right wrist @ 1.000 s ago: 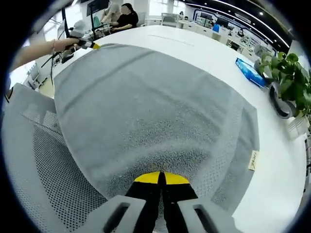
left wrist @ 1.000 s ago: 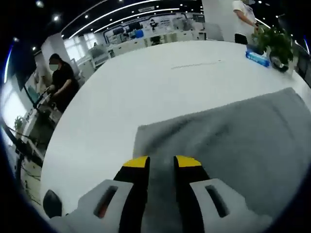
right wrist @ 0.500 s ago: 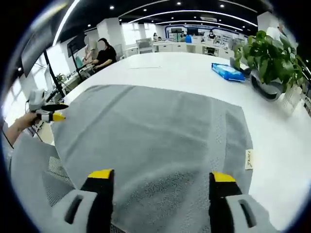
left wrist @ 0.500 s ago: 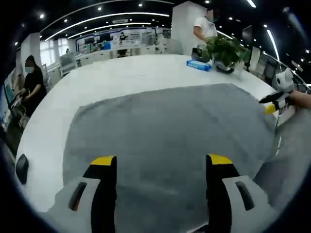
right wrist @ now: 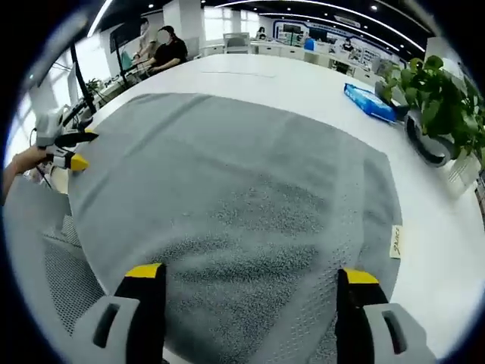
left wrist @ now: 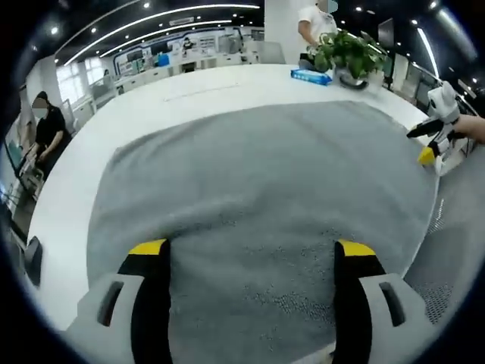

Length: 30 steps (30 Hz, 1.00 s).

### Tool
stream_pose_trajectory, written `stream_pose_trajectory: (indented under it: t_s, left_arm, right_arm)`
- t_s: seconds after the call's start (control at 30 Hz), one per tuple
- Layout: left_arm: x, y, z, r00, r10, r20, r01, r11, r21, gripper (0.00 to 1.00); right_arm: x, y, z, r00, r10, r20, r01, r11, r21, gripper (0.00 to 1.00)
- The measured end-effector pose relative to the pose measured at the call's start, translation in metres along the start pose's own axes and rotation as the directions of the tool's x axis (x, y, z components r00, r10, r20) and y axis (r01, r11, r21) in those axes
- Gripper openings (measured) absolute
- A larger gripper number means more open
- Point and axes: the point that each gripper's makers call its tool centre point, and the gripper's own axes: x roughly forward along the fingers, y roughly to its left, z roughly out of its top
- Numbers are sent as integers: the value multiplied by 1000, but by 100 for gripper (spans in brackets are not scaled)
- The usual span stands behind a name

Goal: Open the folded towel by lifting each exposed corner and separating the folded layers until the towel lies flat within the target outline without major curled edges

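Note:
A grey towel (left wrist: 258,189) lies spread flat on the white table (left wrist: 189,95), its near edge reaching the table's front edge. My left gripper (left wrist: 250,254) hovers open above the towel's near part, nothing between its yellow-tipped fingers. In the right gripper view the same towel (right wrist: 235,182) carries a small label (right wrist: 395,241) at its right hem, and my right gripper (right wrist: 250,277) stands open over it, holding nothing. The right gripper (left wrist: 428,140) also enters the left gripper view at the far right, and the left gripper (right wrist: 64,148) shows at the left of the right gripper view.
A blue packet (right wrist: 371,102) and a potted plant (right wrist: 439,98) stand at the table's far right. A grey mesh chair (right wrist: 53,250) sits by the near edge. A person in black (left wrist: 49,129) is at the left, another person (left wrist: 314,23) stands behind the table.
Both grippers were shut on the towel's near edge a second ago; they have opened, let it go and pulled back. Since half a second ago both views have dropped slightly closer to the towel.

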Motion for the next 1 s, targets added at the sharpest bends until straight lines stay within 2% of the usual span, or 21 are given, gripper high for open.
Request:
stream_pose_trajectory:
  t_s: [0.1,0.43,0.6,0.83,0.9,0.93,0.97,1.0]
  left_arm:
    - [5,3,6,1000,-3,0,3,1000,5,91]
    - [46,21,43,1000,-17,4,17,1000,20,91]
    - [58,27,55,1000,-20,18,20,1000,19,90]
    - [62,28,59,1000,-9,13,9,1000,7,89]
    - [55,27,59,1000,3,2,-3,1000,-26,86]
    - [49,23,60,1000,3,7,-3,999,-39,84]
    - [37,19,70,997,11,75,-7,999,-54,84]
    - [25,17,82,986,35,160,-25,998,-62,85]
  right_arm:
    - [4,-7,9,1000,-7,20,7,1000,-1,95]
    - [22,-34,41,996,-26,81,23,999,28,95]
    - [30,-44,53,993,-32,110,28,999,34,95]
    - [35,-50,63,989,-37,143,32,999,37,95]
    - [28,-49,58,991,-33,130,27,999,44,96]
    - [20,-47,59,988,-37,151,30,998,47,99]
    - [10,-48,66,976,-58,209,50,998,42,99]
    - [-4,-46,72,961,-68,267,64,998,21,99]
